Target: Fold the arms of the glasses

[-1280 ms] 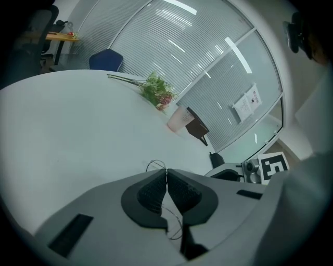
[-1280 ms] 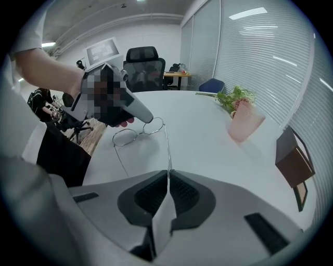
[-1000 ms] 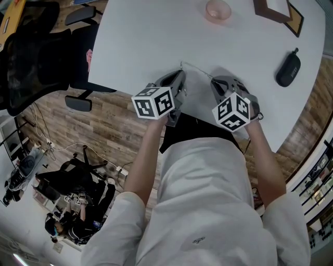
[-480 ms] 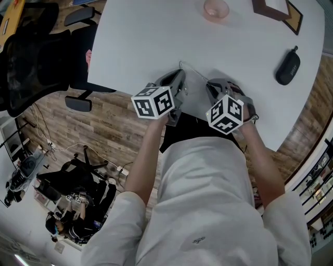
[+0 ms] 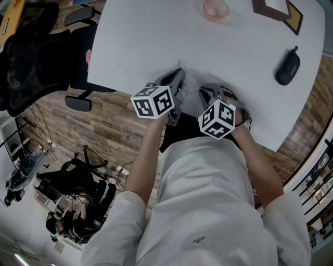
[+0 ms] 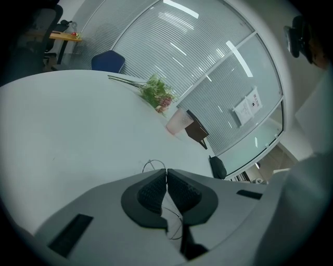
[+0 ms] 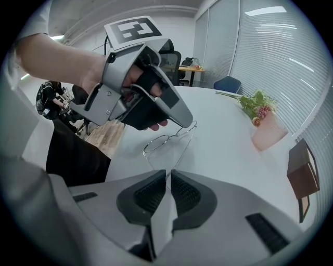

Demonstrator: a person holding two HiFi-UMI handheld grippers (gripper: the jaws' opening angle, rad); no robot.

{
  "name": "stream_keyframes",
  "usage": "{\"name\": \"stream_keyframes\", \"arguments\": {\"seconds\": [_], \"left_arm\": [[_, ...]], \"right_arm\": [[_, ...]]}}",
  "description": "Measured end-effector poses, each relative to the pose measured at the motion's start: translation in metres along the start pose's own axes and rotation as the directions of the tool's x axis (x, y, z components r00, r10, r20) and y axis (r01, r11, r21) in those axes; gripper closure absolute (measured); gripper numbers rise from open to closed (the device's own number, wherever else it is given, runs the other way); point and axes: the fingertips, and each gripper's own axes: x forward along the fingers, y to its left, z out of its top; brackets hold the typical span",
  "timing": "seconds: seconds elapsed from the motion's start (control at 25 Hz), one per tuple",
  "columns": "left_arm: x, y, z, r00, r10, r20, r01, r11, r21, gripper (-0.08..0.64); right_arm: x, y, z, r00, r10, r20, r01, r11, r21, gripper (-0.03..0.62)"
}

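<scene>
Glasses, thin wire frame, sit low over the table close to its near edge, held between the two grippers; whether they touch the surface cannot be told. Left gripper: jaws pressed together on the frame wire, which shows above and below the pads. Right gripper: jaws closed on one arm of the glasses, which runs from the frame straight down into the gap between them. Both grippers are near each other, just inside the near edge.

Clearance: the table ahead of and left of the grippers is broad and bare. Cup and picture frame stand at the far edge, well apart from the glasses. Dark case lies near the right edge, also well apart. Flowers lie on the table just beside the cup. Office chair stands off the left edge.

Containers: the pink cup stands upright, contents not discernible. Whether the case holds anything cannot be seen
</scene>
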Motion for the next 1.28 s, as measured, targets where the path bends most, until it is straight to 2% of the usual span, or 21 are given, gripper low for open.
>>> {"name": "stream_keyframes", "arguments": {"seconds": [1.28], "left_arm": [[-0.001, 0.000, 0.000, 1.000, 0.008, 0.024, -0.008, 1.000, -0.023, 0.535]], "right_arm": [[0.005, 0.037, 0.035, 0.994, 0.092, 0.054, -0.092, 0.996, -0.005, 0.533]]}}
